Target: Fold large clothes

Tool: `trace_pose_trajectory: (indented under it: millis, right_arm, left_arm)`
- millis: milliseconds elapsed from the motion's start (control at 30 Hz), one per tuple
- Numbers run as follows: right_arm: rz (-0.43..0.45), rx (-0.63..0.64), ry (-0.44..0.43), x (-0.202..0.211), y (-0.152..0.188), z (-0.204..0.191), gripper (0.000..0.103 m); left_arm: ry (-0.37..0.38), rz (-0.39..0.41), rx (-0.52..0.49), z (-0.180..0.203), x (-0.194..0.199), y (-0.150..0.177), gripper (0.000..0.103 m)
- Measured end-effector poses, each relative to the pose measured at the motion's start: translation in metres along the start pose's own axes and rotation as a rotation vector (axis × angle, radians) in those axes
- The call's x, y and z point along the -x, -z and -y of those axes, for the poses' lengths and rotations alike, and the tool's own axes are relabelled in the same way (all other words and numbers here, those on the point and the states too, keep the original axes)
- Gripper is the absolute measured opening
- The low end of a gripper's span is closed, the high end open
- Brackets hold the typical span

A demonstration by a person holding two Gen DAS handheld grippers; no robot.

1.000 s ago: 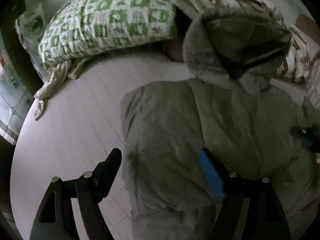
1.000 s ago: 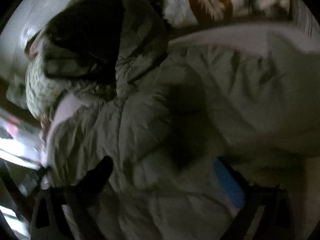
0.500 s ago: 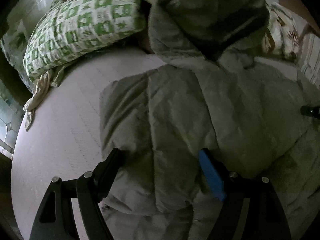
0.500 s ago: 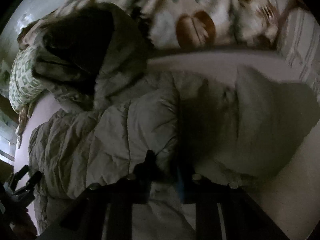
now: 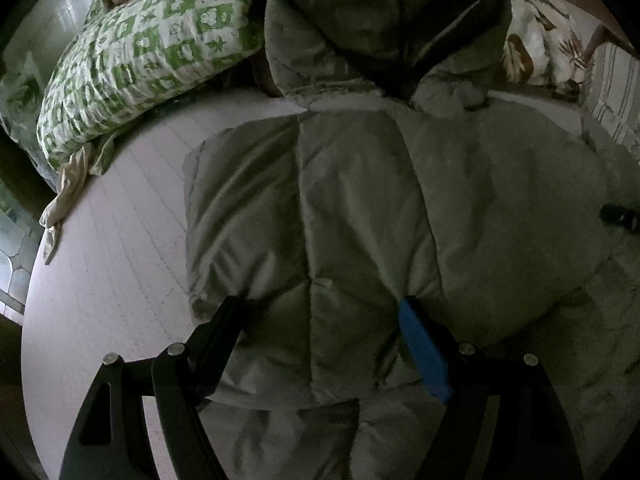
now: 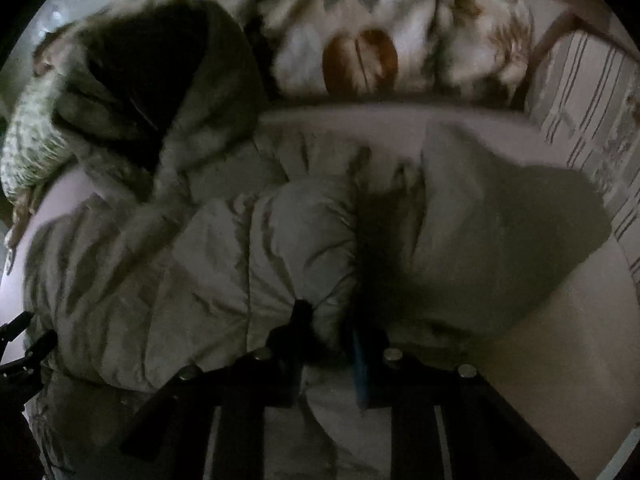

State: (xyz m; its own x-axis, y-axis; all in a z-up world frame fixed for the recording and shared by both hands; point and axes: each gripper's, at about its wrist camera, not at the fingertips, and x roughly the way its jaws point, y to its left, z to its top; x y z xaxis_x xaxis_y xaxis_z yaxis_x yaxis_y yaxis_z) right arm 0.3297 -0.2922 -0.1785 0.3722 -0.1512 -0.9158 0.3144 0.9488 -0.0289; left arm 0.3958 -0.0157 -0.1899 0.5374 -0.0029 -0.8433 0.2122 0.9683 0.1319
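Note:
A grey-green padded hooded jacket (image 5: 360, 208) lies on a pale bed sheet (image 5: 112, 264), its hood (image 5: 384, 20) toward the pillows. My left gripper (image 5: 320, 312) is open, its fingers straddling a folded edge of the jacket at its near side. In the right wrist view the jacket (image 6: 192, 264) fills the middle, and my right gripper (image 6: 326, 324) is shut on a bunched fold of the jacket. The right gripper's tip shows at the right edge of the left wrist view (image 5: 618, 214). The left gripper shows at the lower left of the right wrist view (image 6: 24, 348).
A green-and-white patterned pillow (image 5: 140, 60) lies at the back left. A leaf-print quilt (image 6: 380, 40) lies along the back. A striped cushion (image 6: 588, 112) is at the right. The bed's left edge (image 5: 28, 264) drops toward a tiled floor.
My right gripper has closed on a fold of the jacket. My left gripper has moved forward over the jacket's near edge and stays open.

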Motion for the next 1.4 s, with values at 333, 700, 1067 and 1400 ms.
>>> trace_pose_trajectory:
  millis: [333,700,1067,1400]
  right_arm:
    - [0.086,0.015,0.091,0.018,0.004,-0.003,0.103]
    - [0.085,-0.069,0.080,0.039,0.013,0.080,0.103]
    - [0.047,-0.420,0.048,0.038,0.021,0.249,0.103]
    - [0.066,-0.669,-0.057,0.010,-0.005,0.331,0.103]
  left_arm:
    - [-0.060,0.038,-0.003,0.007,0.015,0.004,0.081]
    - [-0.026,0.099,0.003,0.043,0.033,-0.008,0.082]
    - [0.018,0.052,-0.020,0.094,0.016,-0.027,0.086]
    - [-0.010,0.042,-0.038,0.095,-0.005,-0.026,0.095]
